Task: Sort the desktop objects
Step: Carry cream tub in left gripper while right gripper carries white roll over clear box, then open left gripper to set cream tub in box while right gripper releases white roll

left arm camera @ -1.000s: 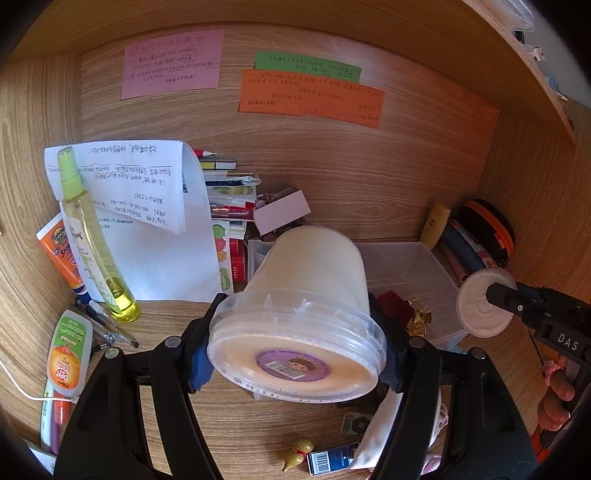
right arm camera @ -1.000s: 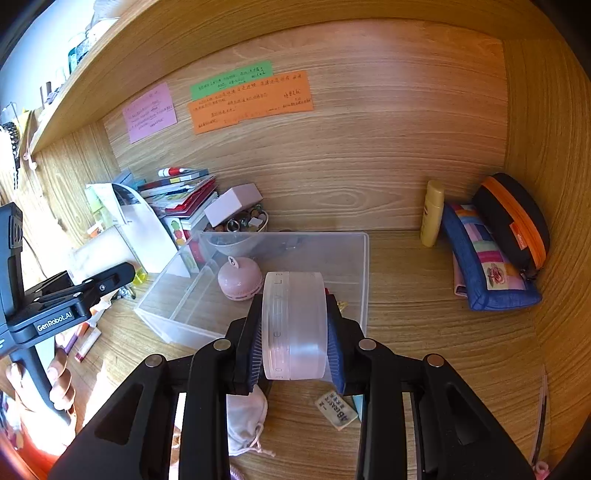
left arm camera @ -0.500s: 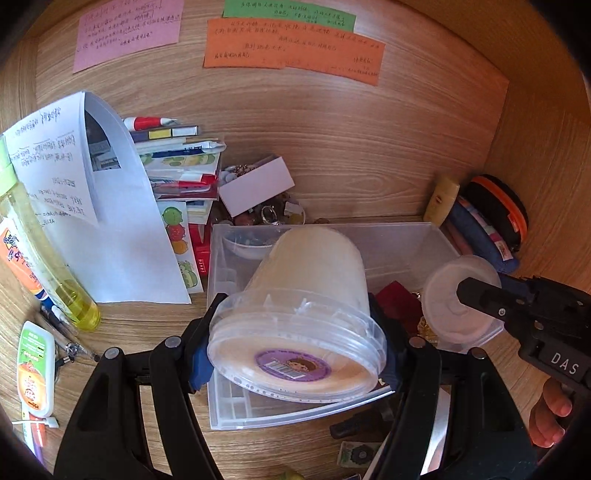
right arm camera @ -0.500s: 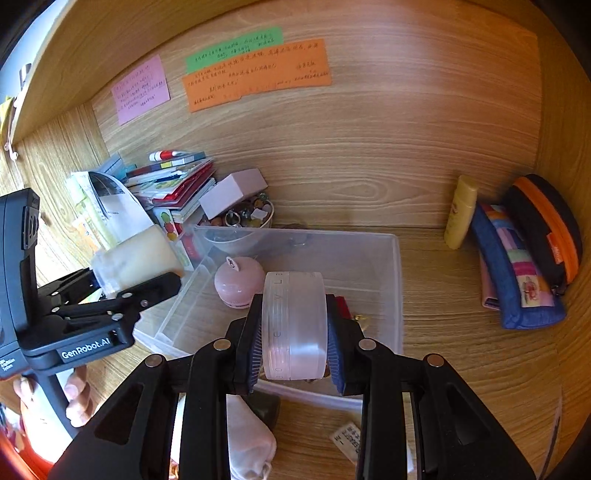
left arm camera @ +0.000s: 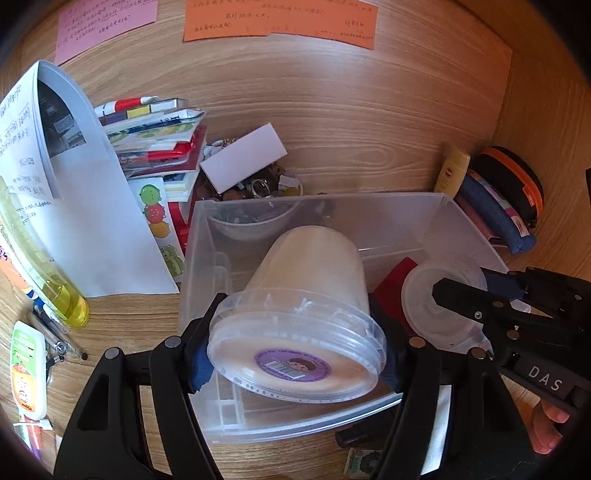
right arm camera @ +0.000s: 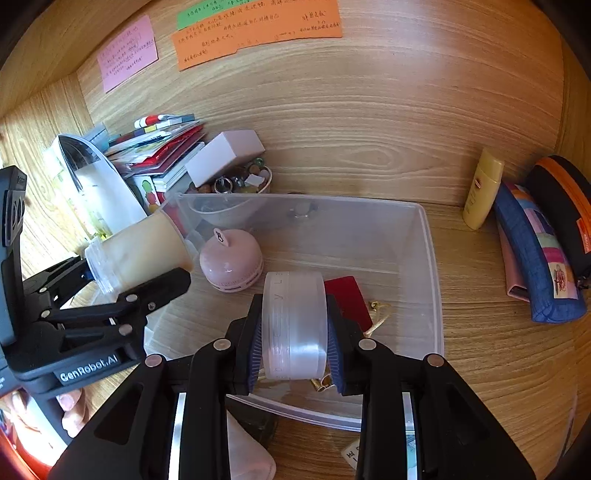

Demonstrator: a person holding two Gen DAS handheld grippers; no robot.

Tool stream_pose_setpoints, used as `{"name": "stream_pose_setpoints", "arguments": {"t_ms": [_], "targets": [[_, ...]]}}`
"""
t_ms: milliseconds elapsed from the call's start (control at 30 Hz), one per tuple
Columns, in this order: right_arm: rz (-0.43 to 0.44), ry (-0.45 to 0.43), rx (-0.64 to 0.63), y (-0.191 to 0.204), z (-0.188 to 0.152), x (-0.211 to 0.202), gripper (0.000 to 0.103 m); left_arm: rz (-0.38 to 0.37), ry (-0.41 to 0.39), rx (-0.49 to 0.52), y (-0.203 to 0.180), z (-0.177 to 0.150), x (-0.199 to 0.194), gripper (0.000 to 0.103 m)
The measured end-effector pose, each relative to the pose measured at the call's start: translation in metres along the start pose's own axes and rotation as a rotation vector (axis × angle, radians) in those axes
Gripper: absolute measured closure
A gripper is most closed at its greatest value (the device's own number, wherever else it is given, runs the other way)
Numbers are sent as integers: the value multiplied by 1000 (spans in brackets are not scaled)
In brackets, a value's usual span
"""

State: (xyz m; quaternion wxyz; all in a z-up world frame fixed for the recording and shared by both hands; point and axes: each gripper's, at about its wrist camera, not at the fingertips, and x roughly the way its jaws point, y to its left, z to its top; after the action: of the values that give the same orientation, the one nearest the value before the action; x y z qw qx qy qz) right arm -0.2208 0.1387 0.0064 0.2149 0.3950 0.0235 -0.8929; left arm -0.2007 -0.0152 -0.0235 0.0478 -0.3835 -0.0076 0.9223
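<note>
**Two tubs held over a clear bin on a crowded wooden desk**

The left gripper (left arm camera: 295,354) clamps a translucent plastic tub of cream-coloured contents (left arm camera: 306,314) by its rim, purple-labelled lid toward the camera, tilted above the clear rectangular plastic storage bin (left arm camera: 369,206). The tub blocks much of the bin's floor in the left wrist view; only a corner of a flat red card (left arm camera: 395,284) shows. The right wrist view reveals what that hides: a round pink dome-shaped gadget (right arm camera: 232,260) standing in the bin and a gold trinket (right arm camera: 378,314) beside the card. The right gripper (right arm camera: 294,334) grips a small frosted round plastic container (right arm camera: 294,325) on edge, above the bin's near side; its embossed lettering is unreadable. Handwriting on the orange paper note (right arm camera: 258,31) is too small to make out. A person's fingers (right arm camera: 72,406) show, cut off, under the left gripper
</note>
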Motion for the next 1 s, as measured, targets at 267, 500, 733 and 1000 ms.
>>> {"name": "stream_pose_setpoints", "arguments": {"t_ms": [267,500,733,1000], "targets": [[-29,16,-14,2,-2,3,76,33,17,52,-15,-3,10,34],[-39,40,-29,4,-3,9,76,33,16,53,-14,-3,11,33],[-60,34,-46,6,-3,11,76,33,9,54,-14,-2,8,33],[-78,20,-53,7,-1,7,61,42,-37,39,-9,-1,-4,33]]}}
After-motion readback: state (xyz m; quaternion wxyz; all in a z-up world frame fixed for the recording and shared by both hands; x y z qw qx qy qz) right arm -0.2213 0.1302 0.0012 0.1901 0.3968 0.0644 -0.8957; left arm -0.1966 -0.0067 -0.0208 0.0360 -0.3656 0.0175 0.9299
